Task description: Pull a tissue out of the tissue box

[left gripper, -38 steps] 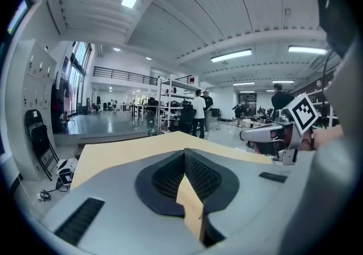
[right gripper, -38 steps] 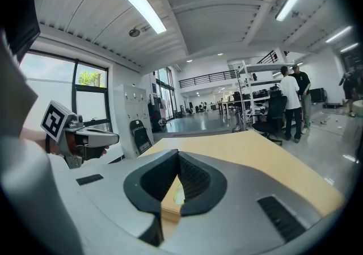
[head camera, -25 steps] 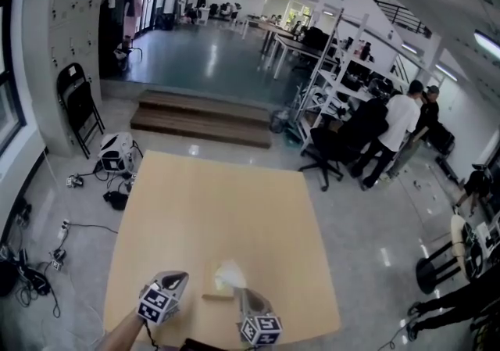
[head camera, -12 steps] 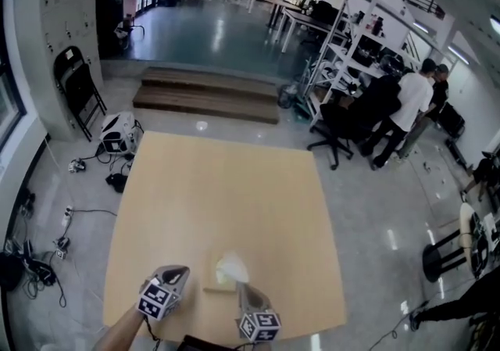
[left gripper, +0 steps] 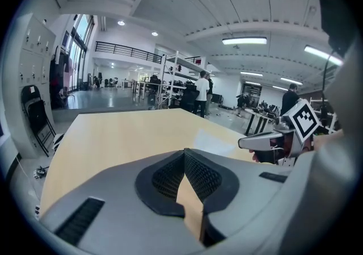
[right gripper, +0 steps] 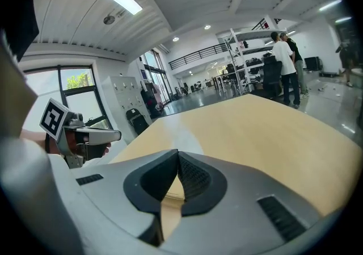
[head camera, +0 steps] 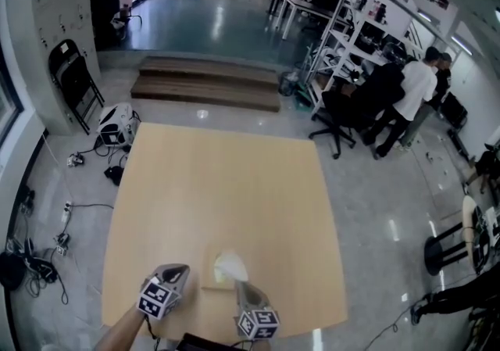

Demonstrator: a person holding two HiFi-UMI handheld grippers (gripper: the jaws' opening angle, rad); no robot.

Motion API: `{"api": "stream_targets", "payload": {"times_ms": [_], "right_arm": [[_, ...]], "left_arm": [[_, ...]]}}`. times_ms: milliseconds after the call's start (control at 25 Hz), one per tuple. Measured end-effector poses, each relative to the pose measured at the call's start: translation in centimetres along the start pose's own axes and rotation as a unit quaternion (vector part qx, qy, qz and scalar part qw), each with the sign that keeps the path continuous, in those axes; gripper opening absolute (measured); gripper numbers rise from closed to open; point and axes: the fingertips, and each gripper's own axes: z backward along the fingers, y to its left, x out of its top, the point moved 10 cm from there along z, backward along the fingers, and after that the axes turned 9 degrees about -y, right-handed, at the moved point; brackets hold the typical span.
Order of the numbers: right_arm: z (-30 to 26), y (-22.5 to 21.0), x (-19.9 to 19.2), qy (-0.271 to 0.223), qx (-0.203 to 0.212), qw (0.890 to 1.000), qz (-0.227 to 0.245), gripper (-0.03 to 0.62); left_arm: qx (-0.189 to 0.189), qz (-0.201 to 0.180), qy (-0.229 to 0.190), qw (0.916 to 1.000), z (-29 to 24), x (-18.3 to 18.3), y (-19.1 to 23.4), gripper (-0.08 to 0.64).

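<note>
A low tan tissue box [head camera: 216, 277] lies near the front edge of the wooden table [head camera: 219, 185], with a white tissue [head camera: 230, 266] standing out of its top. My left gripper [head camera: 178, 272] hovers just left of the box, jaws closed together with nothing between them [left gripper: 184, 154]. My right gripper [head camera: 241, 288] sits right beside the box's near right corner, also shut and empty [right gripper: 177, 154]. Each gripper shows in the other's view: the right gripper [left gripper: 266, 141] and the left gripper [right gripper: 96, 134]. Neither gripper view shows the tissue.
The table's front edge runs just behind both grippers. Beyond the far edge are wooden steps [head camera: 205, 87]. A folding chair [head camera: 74, 80] and cables lie at the left. People [head camera: 406, 103] and an office chair [head camera: 337, 119] are at the right.
The head view has tipped down a little, so the table fills more of the picture. Both grippers stay beside the box, still shut.
</note>
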Motion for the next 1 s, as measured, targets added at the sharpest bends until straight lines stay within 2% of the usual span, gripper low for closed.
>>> {"api": "stream_targets", "payload": {"times_ms": [280,360,440,560,760,1000], "right_arm": [[-0.3,-0.9,0.5,-0.009,0.002,1.0,-0.017,0.028],[-0.6,-1.0,0.4,-0.009,0.011,1.0,-0.025,0.081],[-1.0,-1.1,0.0,-0.005,0.008,1.0,-0.026,0.194],[-1.6,-1.2,-0.6,-0.004,-0.011,1.0,-0.017,0.257],[-2.2,-1.8,-1.5,0.007,-0.018,0.999,-0.031,0.262],[-2.9,-1.5,-1.7,0.01,-0.013,1.0,-0.024,0.261]], "left_arm": [[0.002,0.014,0.001,0.9999,-0.5,0.2,0.2,0.008],[0.002,0.02,0.001,0.9998,-0.5,0.2,0.4,0.008],[0.003,0.025,0.001,0.9997,-0.5,0.1,0.5,0.008],[0.005,0.024,0.001,0.9997,-0.7,-0.2,0.8,0.008],[0.007,0.024,0.006,0.9997,-0.9,-0.3,1.0,0.008],[0.009,0.025,0.006,0.9996,-0.9,-0.4,1.5,0.008]]}}
